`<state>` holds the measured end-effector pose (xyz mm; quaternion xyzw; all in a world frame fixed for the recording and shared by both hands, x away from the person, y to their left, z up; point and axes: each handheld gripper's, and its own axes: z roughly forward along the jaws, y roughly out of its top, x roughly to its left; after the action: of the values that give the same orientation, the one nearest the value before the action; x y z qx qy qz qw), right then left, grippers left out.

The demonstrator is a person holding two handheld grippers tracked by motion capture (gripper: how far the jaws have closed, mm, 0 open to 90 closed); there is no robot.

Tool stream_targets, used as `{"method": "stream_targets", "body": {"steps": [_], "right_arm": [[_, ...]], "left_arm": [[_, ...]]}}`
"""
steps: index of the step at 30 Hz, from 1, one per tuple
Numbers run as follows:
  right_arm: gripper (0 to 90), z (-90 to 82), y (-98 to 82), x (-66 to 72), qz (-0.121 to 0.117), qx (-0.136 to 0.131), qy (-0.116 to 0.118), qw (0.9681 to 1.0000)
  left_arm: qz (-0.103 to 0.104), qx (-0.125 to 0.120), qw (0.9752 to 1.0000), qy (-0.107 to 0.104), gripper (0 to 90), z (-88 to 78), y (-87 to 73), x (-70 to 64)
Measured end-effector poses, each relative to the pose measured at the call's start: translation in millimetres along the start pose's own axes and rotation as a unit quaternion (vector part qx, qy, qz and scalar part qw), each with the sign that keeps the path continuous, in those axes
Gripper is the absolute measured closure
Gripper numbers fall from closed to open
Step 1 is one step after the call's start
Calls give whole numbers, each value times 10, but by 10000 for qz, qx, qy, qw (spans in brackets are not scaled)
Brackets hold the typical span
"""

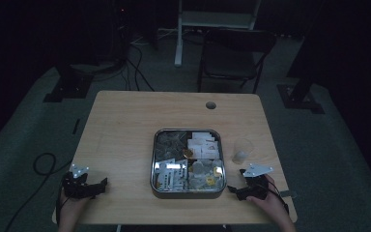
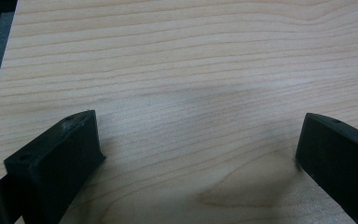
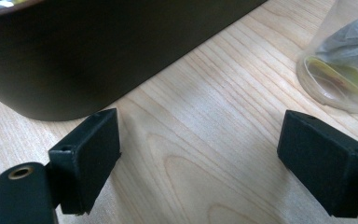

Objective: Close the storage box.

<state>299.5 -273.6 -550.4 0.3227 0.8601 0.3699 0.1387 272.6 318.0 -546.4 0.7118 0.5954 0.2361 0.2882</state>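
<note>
Wooden table [image 1: 125, 125] | tray [image 1: 153, 164] centre | left hand-held gripper [image 1: 101, 186] spread | right hand-held gripper [image 1: 234, 189] spread beside tray

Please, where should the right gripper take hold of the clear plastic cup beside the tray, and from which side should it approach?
Probably the cup is best gripped across its lower wall, near the base. It stands upright, just ahead of the right gripper and apart from the tray. The open jaws can come low and level from the person's side. The wall looks thin, so close gently.
</note>
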Motion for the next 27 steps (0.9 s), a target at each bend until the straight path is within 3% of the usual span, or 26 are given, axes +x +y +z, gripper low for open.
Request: {"method": "stream_targets", "body": {"steps": [6,27], "right_arm": [[127,0,0,0,0,-2,0,10000],[127,0,-2,6,-23,-20,-20,10000]], "left_arm": [[-26,45,9999,150,4,15,13,-19],[-17,43,9999,142,6,17,14,-19]]}}
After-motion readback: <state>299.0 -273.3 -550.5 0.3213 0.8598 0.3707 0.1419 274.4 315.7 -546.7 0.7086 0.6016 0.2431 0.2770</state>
